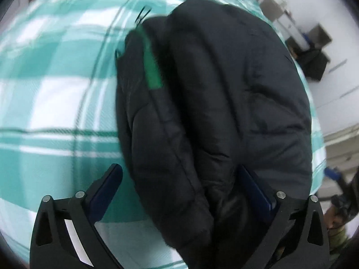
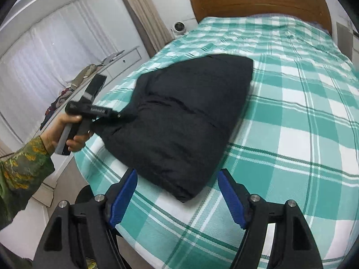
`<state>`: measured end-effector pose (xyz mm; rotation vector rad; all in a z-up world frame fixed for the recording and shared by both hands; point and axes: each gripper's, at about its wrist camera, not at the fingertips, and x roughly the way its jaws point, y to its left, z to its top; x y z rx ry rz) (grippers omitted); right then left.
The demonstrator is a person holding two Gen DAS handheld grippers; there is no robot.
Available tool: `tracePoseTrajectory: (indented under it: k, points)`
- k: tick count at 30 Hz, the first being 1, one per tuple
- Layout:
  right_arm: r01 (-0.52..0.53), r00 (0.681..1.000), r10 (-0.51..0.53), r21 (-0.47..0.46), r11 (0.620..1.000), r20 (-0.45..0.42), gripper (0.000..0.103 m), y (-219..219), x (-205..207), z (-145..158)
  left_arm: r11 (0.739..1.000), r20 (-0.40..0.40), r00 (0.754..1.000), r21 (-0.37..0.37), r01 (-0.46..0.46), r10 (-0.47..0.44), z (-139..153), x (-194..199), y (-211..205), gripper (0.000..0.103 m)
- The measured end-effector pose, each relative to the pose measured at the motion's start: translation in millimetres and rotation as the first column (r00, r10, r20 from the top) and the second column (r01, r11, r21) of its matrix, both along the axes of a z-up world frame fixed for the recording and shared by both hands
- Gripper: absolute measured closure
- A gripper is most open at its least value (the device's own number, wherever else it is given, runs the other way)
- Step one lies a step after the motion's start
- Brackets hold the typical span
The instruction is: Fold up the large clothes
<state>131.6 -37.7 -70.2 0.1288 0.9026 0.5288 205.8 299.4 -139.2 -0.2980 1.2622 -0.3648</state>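
Presently: black padded jacket (image 2: 190, 116), folded bundle on green-checked bedspread (image 2: 303, 123), long axis toward headboard. Left gripper (image 1: 179, 192) nearer, jaws wide astride its edge; right gripper (image 2: 177, 192) wide, empty, just short.

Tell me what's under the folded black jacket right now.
The black jacket lies on the green-and-white checked bedspread, near the bed's foot corner. Whatever is tucked inside its folds is covered. The left hand-held gripper touches its edge; the right hand-held gripper hovers open.
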Motion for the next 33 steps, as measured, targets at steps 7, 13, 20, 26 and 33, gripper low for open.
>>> tracePoseTrajectory:
  k: [7,13,20,26,33]
  points:
    - [0.073,0.986,-0.036,0.228,0.971,-0.164,0.027,-33.8,57.7,-48.8,0.968,-0.035,0.999,-0.250,-0.035,0.027,-45.1,10.4,11.8,0.000]
    - [0.091,0.953,0.055,0.455,0.886,-0.299,0.020,-27.2,120.9,-96.1,0.962,-0.029,1.000,-0.272,-0.005,-0.003,-49.7,17.2,7.0,0.000]
    - [-0.017,0.973,0.089,0.319,0.948,-0.213,0.015,36.0,149.9,-95.1,0.970,0.021,0.997,-0.234,-0.071,0.078,-43.2,9.6,-6.7,0.005]
    - [-0.187,0.982,0.186,0.307,0.933,0.031,0.025,36.5,108.0,-30.0,0.958,0.190,0.977,-0.282,-0.042,0.099,8.6,-34.8,-33.0,0.025]
    - [-0.263,0.961,0.215,0.327,0.907,0.175,0.025,-2.7,130.8,26.3,0.963,0.318,0.944,-0.268,0.004,0.084,71.7,-10.7,-65.2,0.025]
